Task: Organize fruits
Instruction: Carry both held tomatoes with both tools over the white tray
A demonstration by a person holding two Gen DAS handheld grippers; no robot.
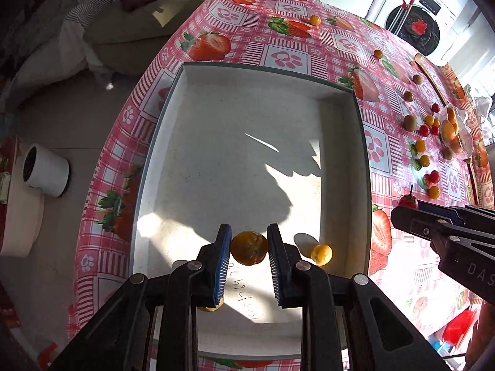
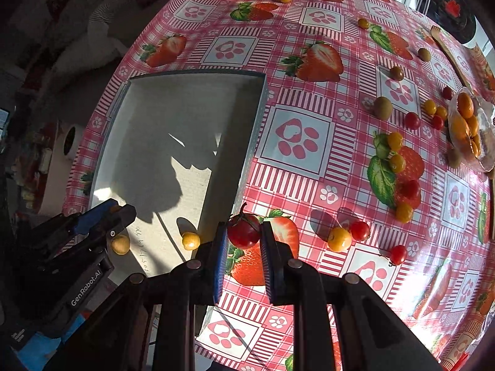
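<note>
My left gripper (image 1: 249, 249) is shut on an orange-yellow tomato (image 1: 249, 248) and holds it over the near end of the white box (image 1: 161, 117). A small yellow tomato (image 1: 321, 254) lies in the box beside it, and another yellow one (image 2: 120, 244) lies under the left fingers. My right gripper (image 2: 242, 235) is shut on a red tomato with a stem (image 2: 243, 230), just right of the box wall (image 2: 250, 142). Many red and yellow tomatoes (image 2: 339, 239) and a kiwi (image 2: 383, 108) lie scattered on the strawberry tablecloth (image 2: 309, 160).
A clear plastic dish (image 2: 482, 142) with orange fruits sits at the far right. A wooden board edge (image 2: 448, 52) lies behind it. A white roll (image 1: 46, 170) stands on the floor to the left. The table edge curves along the left.
</note>
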